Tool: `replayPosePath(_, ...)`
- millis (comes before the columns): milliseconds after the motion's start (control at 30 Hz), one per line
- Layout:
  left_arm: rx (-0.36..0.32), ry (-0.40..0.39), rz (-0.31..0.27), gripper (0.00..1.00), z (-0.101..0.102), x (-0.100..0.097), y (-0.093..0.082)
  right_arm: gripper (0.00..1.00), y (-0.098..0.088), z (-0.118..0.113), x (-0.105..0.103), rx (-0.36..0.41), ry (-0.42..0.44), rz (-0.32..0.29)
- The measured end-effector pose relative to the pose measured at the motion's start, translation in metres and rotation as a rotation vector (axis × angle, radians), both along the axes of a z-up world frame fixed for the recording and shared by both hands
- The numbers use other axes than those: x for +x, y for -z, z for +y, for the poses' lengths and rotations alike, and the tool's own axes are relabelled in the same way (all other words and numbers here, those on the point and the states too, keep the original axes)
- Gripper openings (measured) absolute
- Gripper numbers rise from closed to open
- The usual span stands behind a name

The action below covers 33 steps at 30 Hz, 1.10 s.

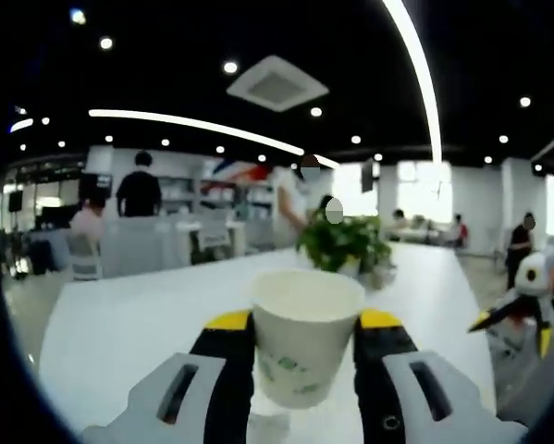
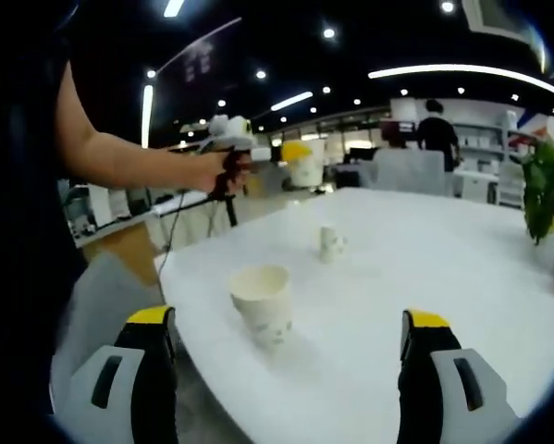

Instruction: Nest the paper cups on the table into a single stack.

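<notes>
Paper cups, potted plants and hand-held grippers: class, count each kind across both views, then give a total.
Paper cups: 3
Hand-held grippers: 2
Potted plants: 1
Total: 6

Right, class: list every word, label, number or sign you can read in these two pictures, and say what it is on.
No text can be read.
Held cup: green print, too blurred to read.
Table cup: faint green print, too blurred.
Small far cup: marks too small to read.
</notes>
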State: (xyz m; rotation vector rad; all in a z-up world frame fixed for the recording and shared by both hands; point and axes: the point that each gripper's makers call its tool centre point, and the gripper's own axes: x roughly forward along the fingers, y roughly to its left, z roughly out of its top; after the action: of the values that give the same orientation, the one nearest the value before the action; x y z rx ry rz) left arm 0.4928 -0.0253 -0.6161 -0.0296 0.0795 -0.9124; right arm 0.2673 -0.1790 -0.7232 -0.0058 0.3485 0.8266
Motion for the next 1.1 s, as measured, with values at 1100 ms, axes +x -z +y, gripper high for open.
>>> replayPosePath(1100,-0.069,0.047,-0.042,0.40,-0.034,-0.096,-0.006,1.00,-0.003,0.002,-0.008,0.014,-0.007,-0.020)
